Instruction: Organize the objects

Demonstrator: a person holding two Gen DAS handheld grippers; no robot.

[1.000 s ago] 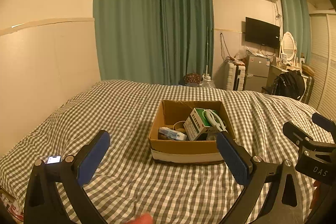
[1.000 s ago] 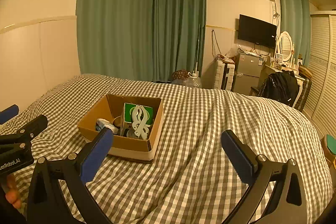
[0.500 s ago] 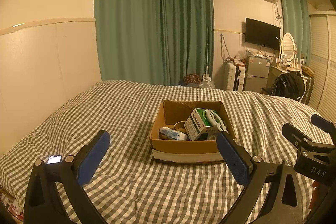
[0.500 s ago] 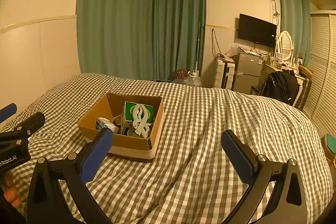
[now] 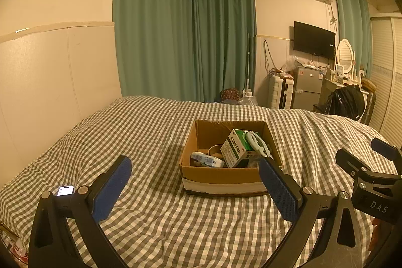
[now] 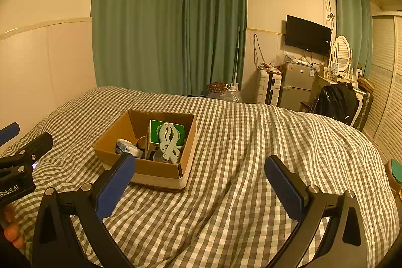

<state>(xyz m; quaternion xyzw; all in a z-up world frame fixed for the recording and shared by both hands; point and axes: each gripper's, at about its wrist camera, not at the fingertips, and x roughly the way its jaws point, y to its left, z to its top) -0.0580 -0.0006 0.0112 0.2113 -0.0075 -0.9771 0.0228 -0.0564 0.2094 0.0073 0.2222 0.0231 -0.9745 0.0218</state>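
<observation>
Hovering over the checked bed (image 5: 155,222), the left gripper (image 5: 194,189) and the "DAS"-marked right gripper (image 6: 199,183) gape empty near the cardboard box (image 5: 221,177) holding a green-and-white carton (image 5: 235,148).

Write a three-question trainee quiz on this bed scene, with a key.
1. True or false: the left gripper holds the green carton.
2. Where does the white clip lie? A) on the bedspread B) in the box C) in the right gripper
3. Fill in: the box sits on a checked ____.

Key: 1 false, both grippers are open and empty; 2 B; 3 bedspread.
</observation>
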